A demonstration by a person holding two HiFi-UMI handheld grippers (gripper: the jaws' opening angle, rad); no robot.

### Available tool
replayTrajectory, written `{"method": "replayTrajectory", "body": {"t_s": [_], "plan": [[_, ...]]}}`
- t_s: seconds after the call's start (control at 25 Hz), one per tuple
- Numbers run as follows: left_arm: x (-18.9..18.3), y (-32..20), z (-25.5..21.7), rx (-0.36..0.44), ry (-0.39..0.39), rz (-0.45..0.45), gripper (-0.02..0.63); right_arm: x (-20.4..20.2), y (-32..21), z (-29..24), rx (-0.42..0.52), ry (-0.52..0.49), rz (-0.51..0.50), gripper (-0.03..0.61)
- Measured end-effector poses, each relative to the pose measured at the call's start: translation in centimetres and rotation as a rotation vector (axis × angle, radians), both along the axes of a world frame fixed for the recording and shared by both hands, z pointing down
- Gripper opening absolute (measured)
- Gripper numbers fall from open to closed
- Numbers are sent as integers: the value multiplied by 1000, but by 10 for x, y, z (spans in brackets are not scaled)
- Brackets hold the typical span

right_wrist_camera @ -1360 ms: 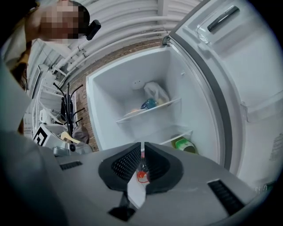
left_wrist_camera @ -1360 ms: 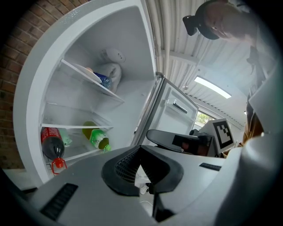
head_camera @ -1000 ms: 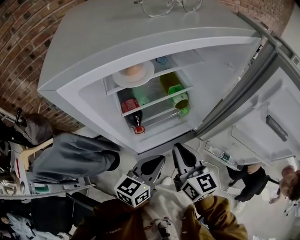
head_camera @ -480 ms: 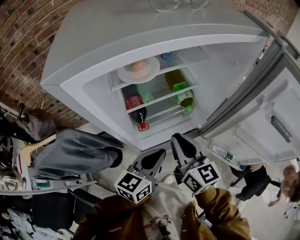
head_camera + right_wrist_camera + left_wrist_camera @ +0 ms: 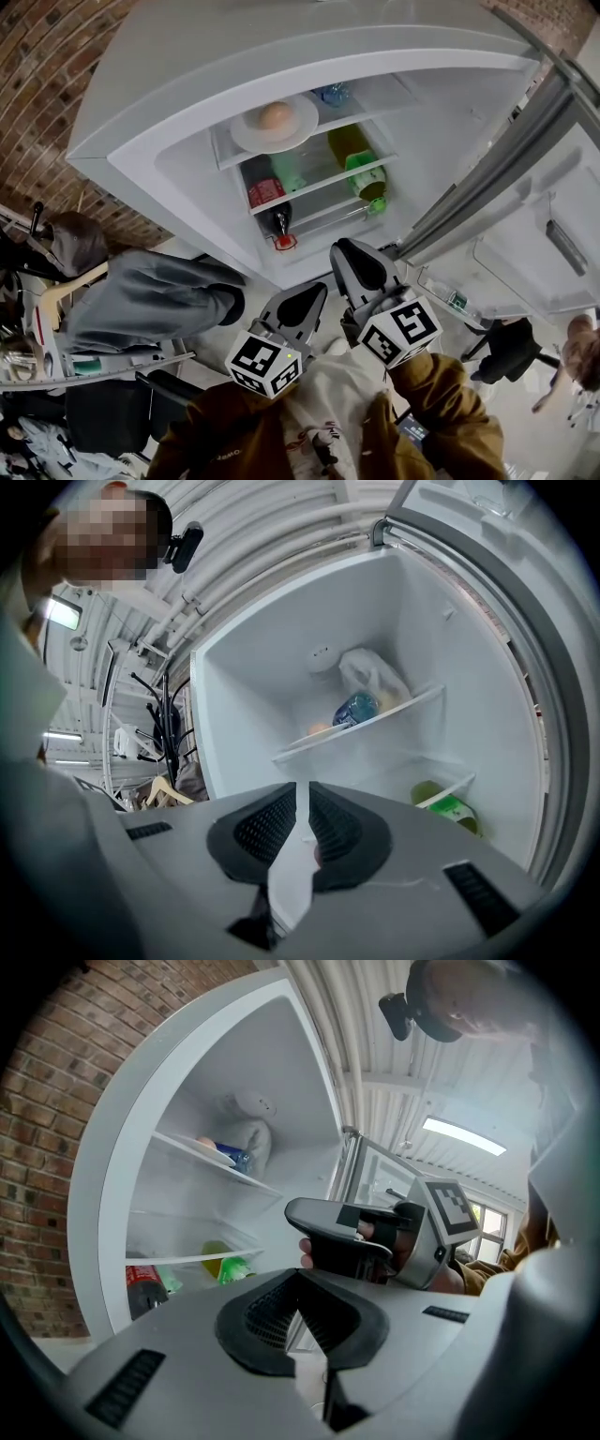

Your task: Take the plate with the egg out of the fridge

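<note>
Brick wall [image 5: 47, 75] behind open fridge [image 5: 187, 103]. Plate [image 5: 246, 136] with egg [image 5: 276, 115] on fridge's top shelf [image 5: 380, 94]. Before fridge: left gripper [image 5: 312, 292] fingers together; right gripper [image 5: 349, 249] fingers just opening, empty.

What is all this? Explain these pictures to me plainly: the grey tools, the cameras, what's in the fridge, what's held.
No robot: a person holds a two-jaw gripper in each hand. The head view looks down from their head camera at the left gripper, the right gripper and an open fridge. Each gripper view comes from a camera riding on that gripper. On the top shelf a plate carries an egg; bottles lie on the shelf below. Nothing is held: the left jaws are together, the right jaws have just been opening, with nothing between them.
</note>
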State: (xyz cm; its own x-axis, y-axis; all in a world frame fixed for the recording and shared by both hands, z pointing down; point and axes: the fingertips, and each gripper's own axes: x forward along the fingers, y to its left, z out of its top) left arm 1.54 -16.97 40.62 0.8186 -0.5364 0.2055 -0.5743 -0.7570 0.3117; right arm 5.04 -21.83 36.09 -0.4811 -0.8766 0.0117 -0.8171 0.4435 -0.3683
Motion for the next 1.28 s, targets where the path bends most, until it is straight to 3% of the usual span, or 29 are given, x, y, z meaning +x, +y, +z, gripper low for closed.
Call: {"method": "replayTrajectory", "body": {"t_s": [0.68,1.28], "plan": [[-2,-8,-9,17,15,-12,7,-9,-35,-20,26,-24,-23,29],[-12,-17,-11,31,13,-39,8,-20,-65,-20,-70,-169,-61,48]]}}
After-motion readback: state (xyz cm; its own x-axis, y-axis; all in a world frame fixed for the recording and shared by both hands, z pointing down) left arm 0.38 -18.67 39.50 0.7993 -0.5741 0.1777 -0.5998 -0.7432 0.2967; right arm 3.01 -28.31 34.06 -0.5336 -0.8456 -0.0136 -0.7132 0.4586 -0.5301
